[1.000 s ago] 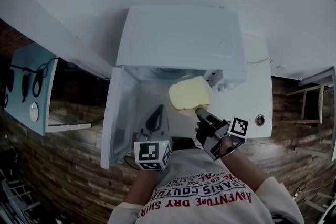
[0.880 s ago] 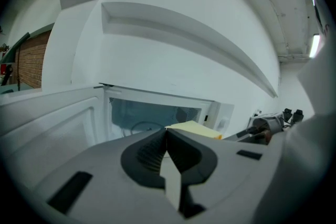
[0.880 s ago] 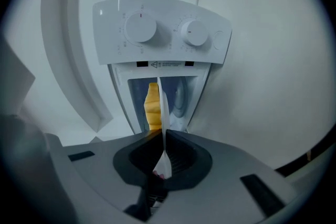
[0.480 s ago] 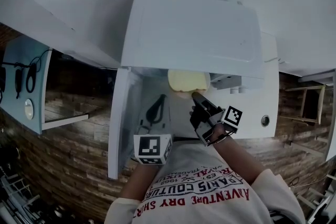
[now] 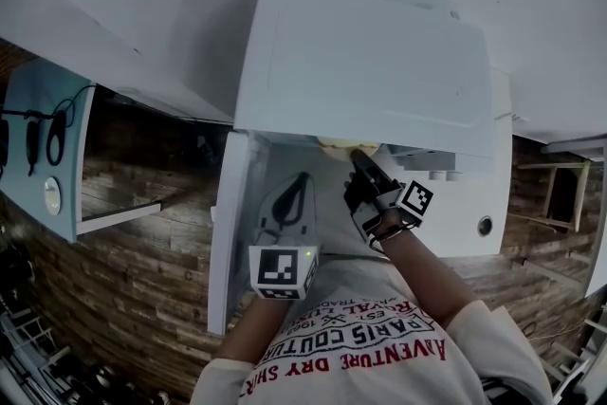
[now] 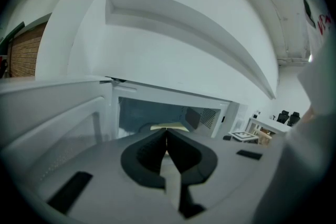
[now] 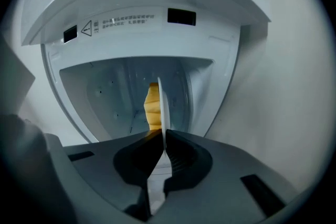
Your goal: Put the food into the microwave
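Underneath, white counter [image 5: 469, 237] bears the microwave [image 5: 370, 62] amid wood planks [image 5: 123, 299].

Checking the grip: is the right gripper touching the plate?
Touching. The right gripper view shows the right gripper shut on the rim of the plate, with both jaws pressed against it.

**Layout, seen from above.** The microwave [image 5: 365, 62] stands at the far centre. Its door [image 5: 232, 223] is swung out on the left, reaching toward the near side, so the cavity faces the person. The plate [image 7: 164, 102] sits in the mouth of the cavity, just under the microwave's top front edge. The food [image 7: 151, 107] lies on the plate, farther in. The right gripper [image 7: 164, 136] is clamped on the plate's near rim. The left gripper [image 6: 167, 132], jaws together, is nearer and to the left of it, before the opening and right of the door.
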A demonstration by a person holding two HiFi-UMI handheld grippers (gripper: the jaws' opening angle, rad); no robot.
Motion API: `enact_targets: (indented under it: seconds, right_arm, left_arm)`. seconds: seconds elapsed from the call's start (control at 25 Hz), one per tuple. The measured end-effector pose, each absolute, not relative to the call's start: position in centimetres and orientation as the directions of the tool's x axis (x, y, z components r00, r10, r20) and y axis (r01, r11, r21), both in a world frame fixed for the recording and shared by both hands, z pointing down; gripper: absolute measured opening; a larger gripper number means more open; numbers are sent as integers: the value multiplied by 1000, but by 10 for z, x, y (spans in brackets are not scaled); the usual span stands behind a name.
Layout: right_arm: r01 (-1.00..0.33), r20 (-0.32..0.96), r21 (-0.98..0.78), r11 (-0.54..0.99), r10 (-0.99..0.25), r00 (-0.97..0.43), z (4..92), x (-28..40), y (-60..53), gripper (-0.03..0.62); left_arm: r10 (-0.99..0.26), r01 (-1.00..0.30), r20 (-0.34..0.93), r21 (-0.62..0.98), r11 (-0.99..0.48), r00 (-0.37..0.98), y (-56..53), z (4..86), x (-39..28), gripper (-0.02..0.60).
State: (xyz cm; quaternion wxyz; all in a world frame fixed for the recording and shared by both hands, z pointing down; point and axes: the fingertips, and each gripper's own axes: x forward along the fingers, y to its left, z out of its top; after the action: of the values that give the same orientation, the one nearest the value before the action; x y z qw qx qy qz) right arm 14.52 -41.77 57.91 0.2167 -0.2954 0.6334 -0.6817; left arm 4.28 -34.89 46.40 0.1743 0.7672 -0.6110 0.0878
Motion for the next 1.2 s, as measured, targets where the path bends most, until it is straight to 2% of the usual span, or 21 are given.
enact_targets:
  seconds: [0.32, 0.64, 0.8, 0.92, 1.04, 1.08, 1.2]
  right_arm:
    - [-115, 166, -986, -121, -690, -705, 587, 132, -437, 23]
    - [-190, 212, -976, -108, -673, -709, 588, 124, -451, 31]
    - [-269, 257, -959, -86, -659, -707, 585, 125, -452, 32]
    - [-363, 283, -932, 1, -622, -730, 581, 119, -452, 42]
    - [-439, 315, -893, 100, -557, -768, 576, 112, -447, 113]
    - [-469, 337, -873, 135, -528, -780, 575, 110, -444, 144]
    - [-611, 469, -717, 335, -417, -779, 578, 106, -434, 178]
  left_arm:
    - [-892, -957, 362, 204, -207, 270, -350, 470, 41, 8]
    - [-894, -958, 355, 182, -221, 274, -354, 469, 39, 8]
    - [-888, -956, 361, 177, -236, 286, -352, 470, 45, 8]
    - [-889, -953, 353, 184, -240, 292, -349, 469, 47, 8]
    - [-891, -951, 345, 196, -240, 296, -348, 467, 49, 8]
    - [-890, -950, 344, 201, -241, 299, -348, 466, 50, 8]
    - [-892, -946, 331, 208, -249, 308, -349, 464, 51, 7]
